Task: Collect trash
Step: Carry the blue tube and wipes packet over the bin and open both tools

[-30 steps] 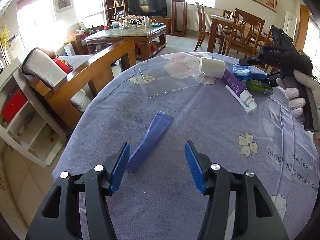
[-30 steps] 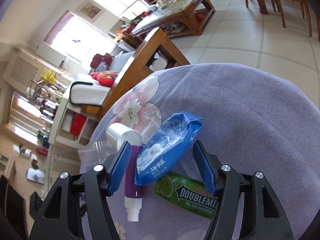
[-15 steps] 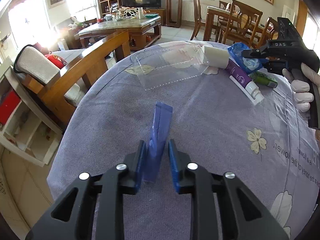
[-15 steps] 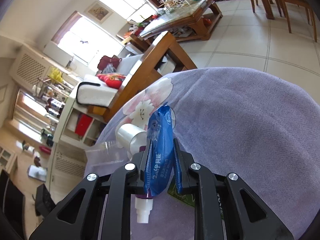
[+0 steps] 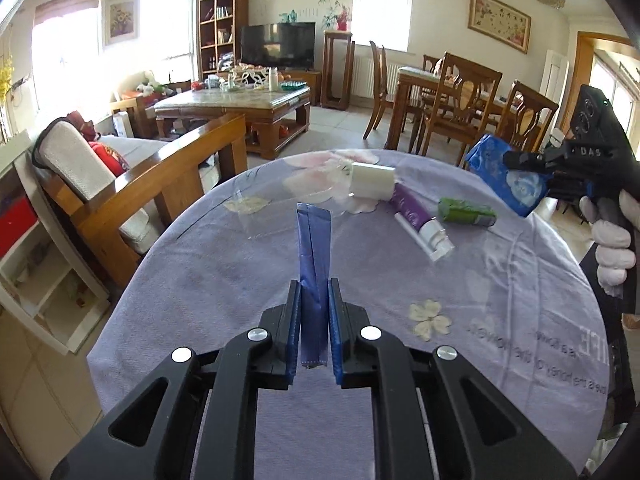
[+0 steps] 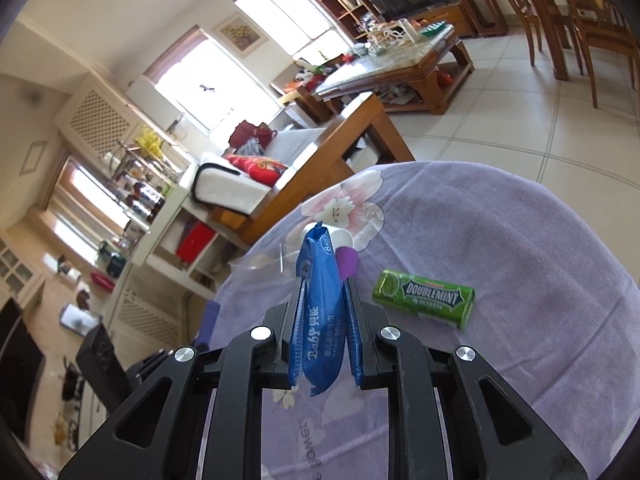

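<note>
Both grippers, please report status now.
Left gripper shut on dark blue sachet. Right gripper shut on blue wipes pack. Doublemint pack, purple tube on table. Nothing blocking.

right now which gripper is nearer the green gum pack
Right. The right gripper is raised just beside the green gum pack; the left gripper sits farther back across the table.

Dark blue sachet (image 5: 314, 256) and blue tissue pack (image 6: 320, 320), both held upright.
</note>
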`<action>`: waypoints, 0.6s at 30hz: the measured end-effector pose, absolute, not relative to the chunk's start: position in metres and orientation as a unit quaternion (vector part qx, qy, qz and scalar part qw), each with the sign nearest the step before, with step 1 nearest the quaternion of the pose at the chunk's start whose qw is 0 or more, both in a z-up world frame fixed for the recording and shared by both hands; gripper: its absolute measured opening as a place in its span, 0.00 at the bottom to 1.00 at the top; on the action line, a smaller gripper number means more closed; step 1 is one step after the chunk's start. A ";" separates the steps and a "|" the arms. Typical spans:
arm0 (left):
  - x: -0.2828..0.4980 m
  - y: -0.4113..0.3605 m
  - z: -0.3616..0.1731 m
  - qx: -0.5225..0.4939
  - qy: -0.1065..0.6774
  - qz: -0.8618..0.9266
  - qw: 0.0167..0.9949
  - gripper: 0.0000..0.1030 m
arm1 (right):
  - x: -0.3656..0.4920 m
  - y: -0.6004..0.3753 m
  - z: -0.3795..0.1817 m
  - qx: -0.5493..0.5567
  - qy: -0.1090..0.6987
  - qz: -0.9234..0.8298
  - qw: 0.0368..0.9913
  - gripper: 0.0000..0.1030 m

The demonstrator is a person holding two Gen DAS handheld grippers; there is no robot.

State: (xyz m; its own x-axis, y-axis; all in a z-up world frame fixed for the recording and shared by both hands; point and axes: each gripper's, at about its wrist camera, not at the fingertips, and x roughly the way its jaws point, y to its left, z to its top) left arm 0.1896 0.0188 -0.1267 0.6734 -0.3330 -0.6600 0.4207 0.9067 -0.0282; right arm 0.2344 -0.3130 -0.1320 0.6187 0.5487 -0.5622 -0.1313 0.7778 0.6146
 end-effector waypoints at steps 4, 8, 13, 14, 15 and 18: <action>0.157 -0.023 -0.104 0.065 0.314 -0.251 0.913 0.13 | 0.188 -0.334 -0.122 0.269 0.378 0.202 0.863 0.18; 0.125 -0.073 -0.085 0.067 0.283 -0.300 0.909 0.13 | 0.137 -0.369 -0.115 0.279 0.364 0.196 0.867 0.18; 0.091 -0.144 -0.074 0.076 0.255 -0.364 0.892 0.13 | 0.069 -0.424 -0.107 0.287 0.349 0.171 0.876 0.18; 0.085 -0.159 -0.073 0.080 0.252 -0.377 0.888 0.13 | 0.055 -0.436 -0.106 0.288 0.344 0.161 0.879 0.18; 0.080 -0.174 -0.073 0.082 0.250 -0.390 0.882 0.13 | 0.042 -0.448 -0.106 0.288 0.340 0.151 0.882 0.18; 0.066 -0.217 -0.073 0.086 0.246 -0.428 0.866 0.13 | 0.002 -0.484 -0.105 0.295 0.327 0.116 0.891 0.18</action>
